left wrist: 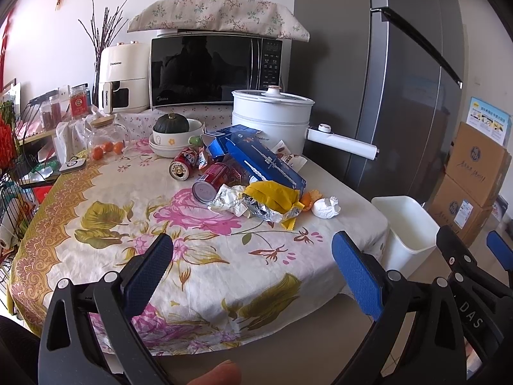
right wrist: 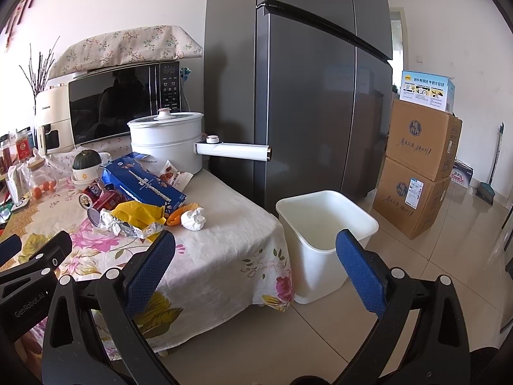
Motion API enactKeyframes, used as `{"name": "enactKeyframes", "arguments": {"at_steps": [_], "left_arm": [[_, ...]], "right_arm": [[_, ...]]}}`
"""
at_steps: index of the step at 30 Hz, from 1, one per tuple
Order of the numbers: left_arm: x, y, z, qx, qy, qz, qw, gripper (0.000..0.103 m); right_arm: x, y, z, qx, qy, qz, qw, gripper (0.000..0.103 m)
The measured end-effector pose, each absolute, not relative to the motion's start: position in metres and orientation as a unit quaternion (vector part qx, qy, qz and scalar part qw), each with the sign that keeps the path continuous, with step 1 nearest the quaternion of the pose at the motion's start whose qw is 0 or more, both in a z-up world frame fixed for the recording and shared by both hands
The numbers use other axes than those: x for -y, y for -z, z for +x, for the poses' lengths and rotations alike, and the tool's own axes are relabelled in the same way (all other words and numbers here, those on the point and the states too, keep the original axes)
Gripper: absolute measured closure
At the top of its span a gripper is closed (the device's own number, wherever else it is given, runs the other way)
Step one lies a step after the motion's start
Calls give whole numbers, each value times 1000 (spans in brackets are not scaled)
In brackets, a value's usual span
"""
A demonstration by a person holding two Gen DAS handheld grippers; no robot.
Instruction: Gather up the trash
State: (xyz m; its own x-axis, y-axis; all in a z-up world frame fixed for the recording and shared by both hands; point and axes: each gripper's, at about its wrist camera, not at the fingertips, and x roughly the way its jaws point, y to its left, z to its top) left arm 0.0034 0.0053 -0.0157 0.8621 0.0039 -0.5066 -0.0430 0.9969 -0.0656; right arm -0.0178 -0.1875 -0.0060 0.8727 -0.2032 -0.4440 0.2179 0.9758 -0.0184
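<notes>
Trash lies in a heap on the floral tablecloth (left wrist: pixel 128 250): two red cans (left wrist: pixel 211 183), a blue carton (left wrist: pixel 263 160), a yellow foil wrapper (left wrist: pixel 272 197), crumpled foil (left wrist: pixel 229 197), orange peel (left wrist: pixel 308 199) and a white paper ball (left wrist: pixel 326 208). The heap also shows in the right wrist view: carton (right wrist: pixel 144 186), wrapper (right wrist: pixel 139 215), paper ball (right wrist: pixel 193 218). A white bin (right wrist: pixel 323 224) stands on the floor right of the table; it also shows in the left wrist view (left wrist: pixel 407 227). My left gripper (left wrist: pixel 253 269) is open and empty, short of the heap. My right gripper (right wrist: pixel 253 269) is open and empty, near the table's corner and the bin.
A white electric pot (left wrist: pixel 272 118) with a long handle, a microwave (left wrist: pixel 214 70), bowls with a squash (left wrist: pixel 176 134) and a glass jar (left wrist: pixel 107 138) stand behind the heap. A grey fridge (right wrist: pixel 304 80) and stacked cardboard boxes (right wrist: pixel 416 166) stand to the right.
</notes>
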Motion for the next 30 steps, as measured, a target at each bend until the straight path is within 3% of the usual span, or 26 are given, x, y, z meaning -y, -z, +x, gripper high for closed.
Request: {"name": "enactKeyframes", "arguments": {"at_steps": [30], "left_arm": [[-4, 18, 3, -267, -13, -37, 963, 7]], "right_arm": [[188, 11, -19, -229, 109, 15, 967, 7]]}}
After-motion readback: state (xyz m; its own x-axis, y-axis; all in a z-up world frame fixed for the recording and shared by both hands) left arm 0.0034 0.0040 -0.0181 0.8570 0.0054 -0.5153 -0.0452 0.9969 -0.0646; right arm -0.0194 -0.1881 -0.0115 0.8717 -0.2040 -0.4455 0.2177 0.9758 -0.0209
